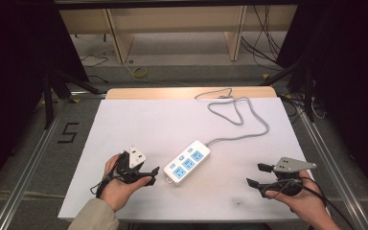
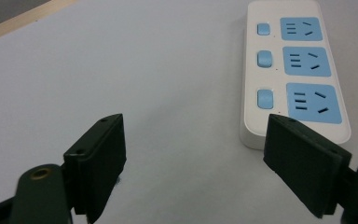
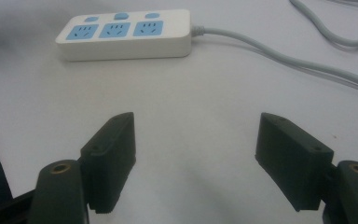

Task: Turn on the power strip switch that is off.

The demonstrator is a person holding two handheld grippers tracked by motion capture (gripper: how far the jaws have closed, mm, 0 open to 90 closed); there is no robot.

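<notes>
Tongs on the left (image 1: 146, 176) stand wide and empty, just beside the power strip (image 1: 188, 163), which lies mid-surface (image 1: 139, 124) with nothing plugged in. Right tongs (image 1: 255, 175) gape empty, well apart. Work looks barely begun.

High view sat above the near edge of the table (image 1: 124, 124), facing forward and down, far off. Both gripper views rode low and close over the tabletop; each shared the power strip (image 2: 291, 70) with the high view.
</notes>
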